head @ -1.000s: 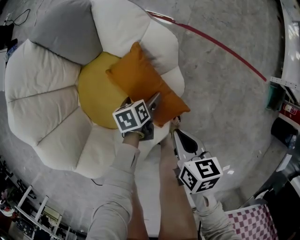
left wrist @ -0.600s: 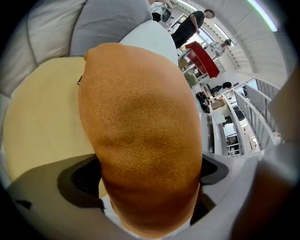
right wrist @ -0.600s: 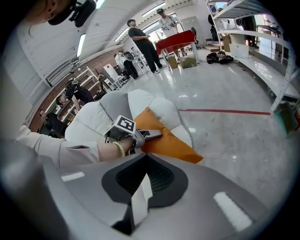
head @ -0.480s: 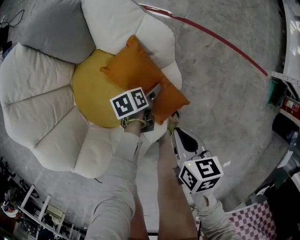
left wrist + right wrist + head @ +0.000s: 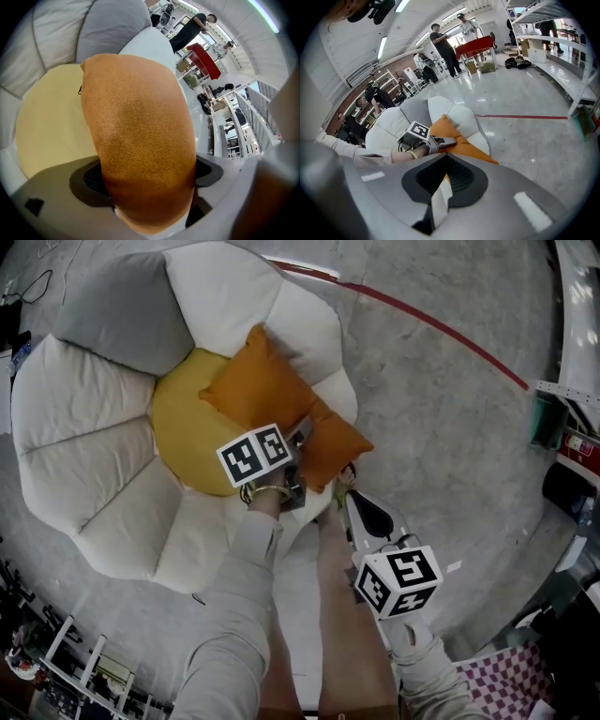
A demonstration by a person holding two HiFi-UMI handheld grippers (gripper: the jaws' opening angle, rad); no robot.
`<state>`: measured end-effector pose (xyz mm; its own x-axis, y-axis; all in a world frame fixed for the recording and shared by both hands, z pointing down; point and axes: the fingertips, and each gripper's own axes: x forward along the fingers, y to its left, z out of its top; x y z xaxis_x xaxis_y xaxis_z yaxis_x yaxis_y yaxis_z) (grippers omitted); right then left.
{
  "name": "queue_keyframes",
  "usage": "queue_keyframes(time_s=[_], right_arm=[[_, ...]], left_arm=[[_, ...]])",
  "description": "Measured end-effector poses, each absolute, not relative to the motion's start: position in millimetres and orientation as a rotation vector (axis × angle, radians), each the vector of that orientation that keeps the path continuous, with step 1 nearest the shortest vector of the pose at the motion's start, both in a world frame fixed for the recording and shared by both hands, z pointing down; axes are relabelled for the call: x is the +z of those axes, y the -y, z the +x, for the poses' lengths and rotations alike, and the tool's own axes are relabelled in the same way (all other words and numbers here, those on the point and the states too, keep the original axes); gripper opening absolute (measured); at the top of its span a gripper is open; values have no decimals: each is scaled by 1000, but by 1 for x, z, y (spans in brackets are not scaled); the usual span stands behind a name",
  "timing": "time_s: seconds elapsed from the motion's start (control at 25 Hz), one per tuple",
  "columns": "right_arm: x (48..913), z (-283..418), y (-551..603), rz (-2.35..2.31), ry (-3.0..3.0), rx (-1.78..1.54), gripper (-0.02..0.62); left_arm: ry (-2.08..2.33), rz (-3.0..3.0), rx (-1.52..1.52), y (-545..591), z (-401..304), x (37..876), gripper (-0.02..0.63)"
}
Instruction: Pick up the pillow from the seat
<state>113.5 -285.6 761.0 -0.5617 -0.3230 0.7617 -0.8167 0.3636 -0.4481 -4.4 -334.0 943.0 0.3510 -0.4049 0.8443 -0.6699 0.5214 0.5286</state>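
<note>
An orange pillow (image 5: 272, 399) lies tilted on the yellow centre (image 5: 183, 427) of a flower-shaped seat with white petals (image 5: 84, 456). My left gripper (image 5: 302, 434) straddles the pillow's near edge. In the left gripper view the pillow (image 5: 140, 136) fills the whole gap and bulges over both pads while the jaws are closing on it. My right gripper (image 5: 349, 491) hangs shut and empty just off the seat's near right rim, beside the pillow's corner; from it I see the pillow (image 5: 457, 138) and the left gripper (image 5: 426, 136).
One petal of the seat is grey (image 5: 122, 315). A red line (image 5: 441, 329) crosses the concrete floor to the right. Shelving (image 5: 572, 409) stands at the right edge and a checkered cloth (image 5: 497, 685) lies at the bottom right. People (image 5: 443, 42) stand far off by a red table (image 5: 476, 47).
The left gripper has slid forward over the pillow's near edge. The right gripper has stayed almost where it was.
</note>
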Motion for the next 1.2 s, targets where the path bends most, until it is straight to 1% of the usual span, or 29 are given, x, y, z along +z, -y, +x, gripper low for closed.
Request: queue_keyframes(time_s=[0.16,0.6,0.8,1.2], right_arm=[[744,108,287,996,2080,1119,-2],[681,85,275,1032,2128,1046,-2],[655,73,270,1045,2164,1008,-2],[591,41,226,1040,2186,974,-2]], left_arm=[[1276,1063,195,321,-11,924,496],[1320,1092,144,284,-50,837,495],[1323,1145,165,272,-65,802,495],[1292,1193,236,207,-84,732,495]])
